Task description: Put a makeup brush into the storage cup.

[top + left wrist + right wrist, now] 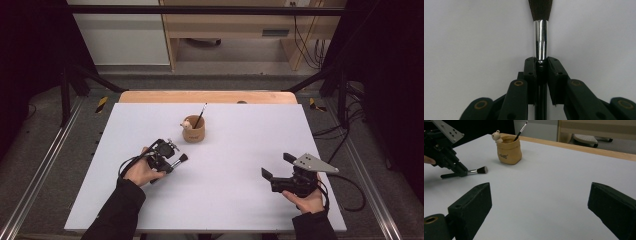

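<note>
- Left gripper point(167, 161) jaws clenched on the makeup brush point(180, 160), low over the table point(225, 200).
- Right gripper point(274, 167) jaws released, empty.
- Brush holder point(194, 129) behind, one thin brush point(201, 115) inside.

Grey floor point(45, 150) surrounds the table, with a wooden desk point(240, 25) beyond.

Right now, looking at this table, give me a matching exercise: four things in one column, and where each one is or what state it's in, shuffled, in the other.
1. thick brush
2. thin brush
3. right gripper
4. tan cup

a. jaws wide apart, nothing between them
b. clamped in the left gripper
c. standing on the white table, bear figure on its rim
d. leaning inside the cup

Pairs: 1-b, 2-d, 3-a, 4-c
</note>
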The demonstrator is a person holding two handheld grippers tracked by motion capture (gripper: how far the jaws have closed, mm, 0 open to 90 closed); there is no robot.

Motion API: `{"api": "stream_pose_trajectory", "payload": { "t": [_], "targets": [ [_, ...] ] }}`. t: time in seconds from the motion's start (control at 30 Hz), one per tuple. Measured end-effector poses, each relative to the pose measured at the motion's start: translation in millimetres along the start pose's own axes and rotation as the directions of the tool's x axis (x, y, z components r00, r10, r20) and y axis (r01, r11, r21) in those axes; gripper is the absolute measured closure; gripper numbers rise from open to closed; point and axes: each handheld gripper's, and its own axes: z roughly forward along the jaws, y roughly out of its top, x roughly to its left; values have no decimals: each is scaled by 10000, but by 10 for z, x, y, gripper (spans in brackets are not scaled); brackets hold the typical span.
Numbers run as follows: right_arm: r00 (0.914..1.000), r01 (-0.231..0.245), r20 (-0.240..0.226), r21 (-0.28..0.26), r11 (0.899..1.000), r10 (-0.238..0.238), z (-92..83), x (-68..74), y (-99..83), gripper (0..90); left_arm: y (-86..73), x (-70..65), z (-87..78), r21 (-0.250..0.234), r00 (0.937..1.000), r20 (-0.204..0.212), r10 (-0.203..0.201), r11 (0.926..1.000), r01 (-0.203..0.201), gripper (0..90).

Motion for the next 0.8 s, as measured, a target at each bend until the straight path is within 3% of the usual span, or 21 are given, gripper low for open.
{"api": "stream_pose_trajectory", "payload": {
  "t": [0.2, 0.4, 0.8],
  "targets": [
    [10000, -7, 2, -10, 10000, 7, -5, 2, 3, 57, 23, -11, -2, 228, 9998, -101, 196, 9996, -193, 780],
    [10000, -38, 11, -34, 10000, 38, -11, -2, 5, 57, 26, -23, -24, 137, 9993, -228, 298, 9995, -295, 788],
    [10000, -54, 2, -55, 10000, 54, -17, -7, 7, 57, 63, -87, -469, -777, 9966, -544, 615, 9948, -657, 789]
  ]
}}
